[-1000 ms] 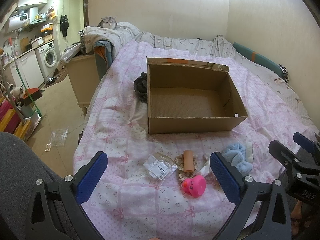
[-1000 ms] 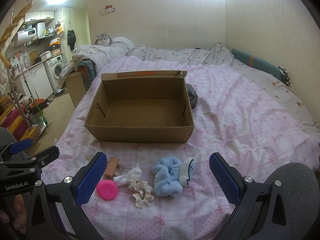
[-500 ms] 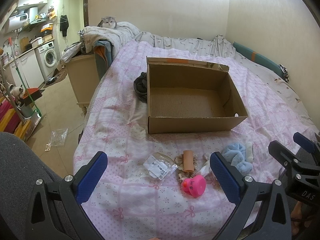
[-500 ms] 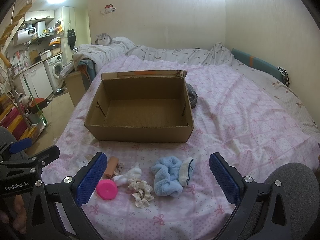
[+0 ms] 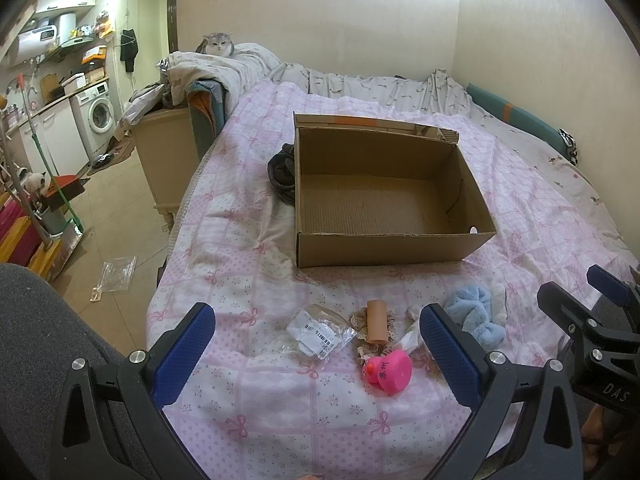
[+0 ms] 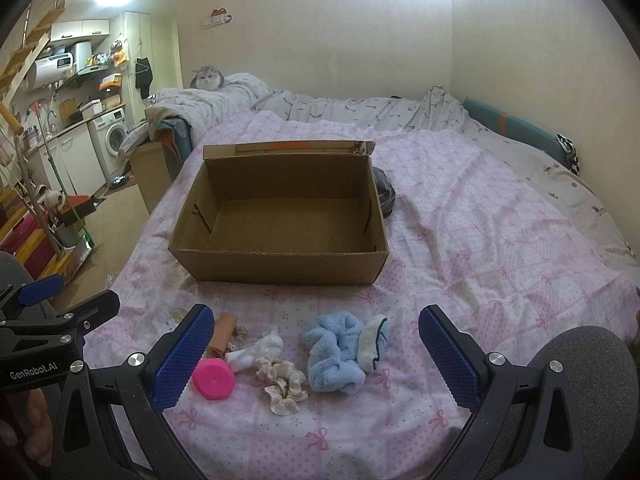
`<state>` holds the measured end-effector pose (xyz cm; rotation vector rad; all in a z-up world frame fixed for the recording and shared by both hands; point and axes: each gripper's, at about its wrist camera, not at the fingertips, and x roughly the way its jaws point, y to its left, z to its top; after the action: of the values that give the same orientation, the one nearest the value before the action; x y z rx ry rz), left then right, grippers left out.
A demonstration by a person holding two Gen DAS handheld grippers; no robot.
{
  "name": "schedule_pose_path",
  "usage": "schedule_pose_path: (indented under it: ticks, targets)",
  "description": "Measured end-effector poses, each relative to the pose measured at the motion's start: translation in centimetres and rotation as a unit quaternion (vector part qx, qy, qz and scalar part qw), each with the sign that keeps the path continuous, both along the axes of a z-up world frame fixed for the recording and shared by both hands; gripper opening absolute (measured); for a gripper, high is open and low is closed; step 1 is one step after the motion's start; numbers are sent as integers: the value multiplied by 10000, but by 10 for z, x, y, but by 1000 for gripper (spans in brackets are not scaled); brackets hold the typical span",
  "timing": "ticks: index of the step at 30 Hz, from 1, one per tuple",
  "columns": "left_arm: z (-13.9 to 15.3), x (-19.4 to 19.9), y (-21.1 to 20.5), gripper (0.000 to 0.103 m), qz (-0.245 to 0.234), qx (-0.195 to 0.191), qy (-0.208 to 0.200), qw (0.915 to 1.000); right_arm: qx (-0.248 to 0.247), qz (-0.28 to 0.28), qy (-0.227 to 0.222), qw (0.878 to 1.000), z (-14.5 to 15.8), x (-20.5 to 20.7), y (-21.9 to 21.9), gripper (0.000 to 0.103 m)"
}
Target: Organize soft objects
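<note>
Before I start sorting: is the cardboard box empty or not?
Empty. Both views show the cardboard box open on top, with only its bare floor inside.

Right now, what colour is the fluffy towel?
Light blue; the fluffy towel shows best in the right wrist view.

Pinks and pale blue on a patterned bedspread

The bedspread (image 6: 480,240) is a pink and white patchwork printed with pink bows, dots and small flowers. The cardboard box (image 6: 280,268) is plain brown with an orange strip on its back flap. A fluffy cloth (image 6: 332,354) is light blue; the sock (image 6: 372,342) beside it is white with a dark edge. The scrunchie (image 6: 282,384) looks cream, perhaps faintly printed. The cap (image 6: 213,380) is bright pink, and the gripper pads (image 6: 448,360) are dark blue with a dimpled texture.
</note>
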<state>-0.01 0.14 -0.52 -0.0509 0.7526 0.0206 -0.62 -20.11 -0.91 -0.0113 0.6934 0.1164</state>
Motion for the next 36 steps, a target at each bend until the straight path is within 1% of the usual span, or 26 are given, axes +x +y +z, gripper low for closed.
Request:
schedule_pose_path:
  ticks: [6,10,13,15,19,21,24,29,30,32,34,36]
  targets:
    - [-1,0,1,102,20,-22,-10,10000,13,-8,23,10000,-1,1,0,103]
    - [-2,7,3,102,54,-101,208,9997,62,28,131,9999,2,3,-3,103]
    - [4,15,4,102,67,-186,312,9993,110,105,214,9997,4,10,-6,103]
    - [10,20,5,102,66,-166,367,9992,178,200,306,9992,7,17,-7,103]
    - [14,40,10,102,37,-89,695,9975,261,301,450,9982,15,33,-10,103]
    - [12,52,15,102,49,-115,891,9959,327,374,619,9968,16,44,-13,103]
    - [10,67,23,102,121,-39,1038,9945,338,403,906,9945,12,62,-18,103]
    - [-2,95,36,102,296,83,1501,9882,376,380,1397,9888,-4,86,-28,103]
    - [-7,102,38,102,277,78,1659,9857,354,384,1516,9871,-9,91,-28,103]
    - [-15,111,41,102,243,59,1837,9827,330,417,1763,9829,-21,101,-28,103]
    - [-27,121,45,102,306,76,2070,9778,330,462,2006,9780,-33,110,-27,103]
    - [-41,129,49,102,352,21,2327,9719,306,481,2147,9750,-45,116,-26,103]
